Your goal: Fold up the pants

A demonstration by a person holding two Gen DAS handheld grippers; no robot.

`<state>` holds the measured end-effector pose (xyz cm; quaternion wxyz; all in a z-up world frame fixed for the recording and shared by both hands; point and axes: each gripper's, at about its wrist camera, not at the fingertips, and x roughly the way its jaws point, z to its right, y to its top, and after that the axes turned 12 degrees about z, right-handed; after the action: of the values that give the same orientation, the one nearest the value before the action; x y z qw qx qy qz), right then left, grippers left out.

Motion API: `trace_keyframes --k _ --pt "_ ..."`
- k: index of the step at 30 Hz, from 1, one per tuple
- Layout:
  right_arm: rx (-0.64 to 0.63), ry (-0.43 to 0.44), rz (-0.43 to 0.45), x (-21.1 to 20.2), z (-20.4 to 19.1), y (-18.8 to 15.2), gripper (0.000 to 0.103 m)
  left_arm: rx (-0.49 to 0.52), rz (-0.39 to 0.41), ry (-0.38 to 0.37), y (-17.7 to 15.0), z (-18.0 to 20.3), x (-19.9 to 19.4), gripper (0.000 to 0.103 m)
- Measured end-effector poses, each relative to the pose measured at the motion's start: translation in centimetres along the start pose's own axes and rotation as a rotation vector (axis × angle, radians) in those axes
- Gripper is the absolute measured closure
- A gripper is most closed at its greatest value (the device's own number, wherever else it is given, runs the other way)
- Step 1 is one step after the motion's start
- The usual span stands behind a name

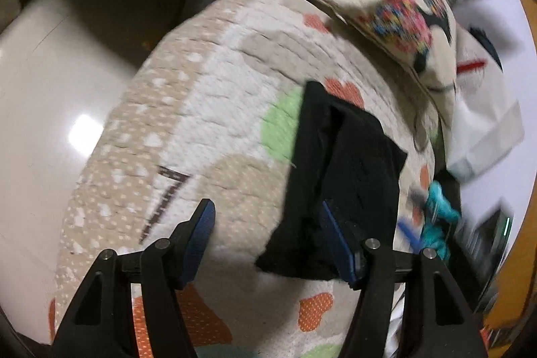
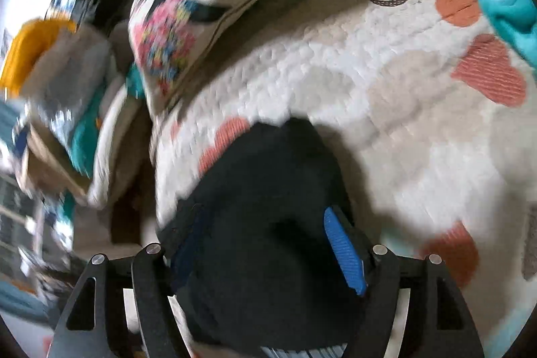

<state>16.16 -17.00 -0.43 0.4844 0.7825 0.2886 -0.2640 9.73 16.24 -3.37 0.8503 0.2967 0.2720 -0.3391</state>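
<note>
While the pants (image 1: 339, 176) lay as a compact dark bundle on the patterned quilt (image 1: 214, 109), the fold appeared well advanced: several layers were stacked, edges roughly squared, with no loose leg trailing in either view. Judged from this, little remained beyond a final tuck, smoothing, or setting the bundle aside; whether another fold was intended cannot be told. A printed cushion (image 1: 399, 12) lay beyond the bundle, apart from it, and a teal cloth (image 2: 510, 12) sat at the far right of the right wrist view.

Left gripper (image 1: 268, 220): jaws apart, angled steeply down toward the quilt; its right pad stood over the bundle's near edge, its left pad over bare quilt. Nothing was pinched; the fabric lay flat and unlifted.

Right gripper (image 2: 265, 240): likewise tilted downward, jaws spread wide astride the bundle (image 2: 268, 207), which filled the gap between them. The blue pad on the right stood clear against the cloth; the left pad was dark and blurred. Contact could not be confirmed, yet the cloth showed no bunching at the pads, so the hold read as released
</note>
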Motion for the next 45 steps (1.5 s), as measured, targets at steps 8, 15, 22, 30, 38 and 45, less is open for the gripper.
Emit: trace_keyframes --k 8,15,22,30,38,45 --pt "-0.05 -0.126 -0.054 -2.6 3.0 -6.5 0.024 -0.041 0.013 0.032 1.0 -1.6 -0.3 0.039" --pt "-0.266 -0.11 0.004 -5.4 -2.6 -7.6 0.024 0.022 0.091 0.065 1.7 -1.2 -2.3 0.039" --pt "-0.403 -0.104 0.031 -6.9 -5.8 -9.9 0.024 0.366 0.389 0.123 0.4 4.3 -8.2 0.039" --pt "-0.467 -0.174 0.062 -8.7 -4.9 -10.8 0.024 0.513 0.506 0.058 -2.3 7.3 -11.2 0.032" --pt "-0.492 -0.165 0.075 -8.8 -5.3 -10.7 0.024 0.511 0.463 0.049 -2.8 7.2 -10.5 0.032" --pt "-0.504 -0.165 0.066 -8.1 -5.5 -11.0 0.024 0.489 0.443 0.024 -2.9 7.1 -10.2 0.032"
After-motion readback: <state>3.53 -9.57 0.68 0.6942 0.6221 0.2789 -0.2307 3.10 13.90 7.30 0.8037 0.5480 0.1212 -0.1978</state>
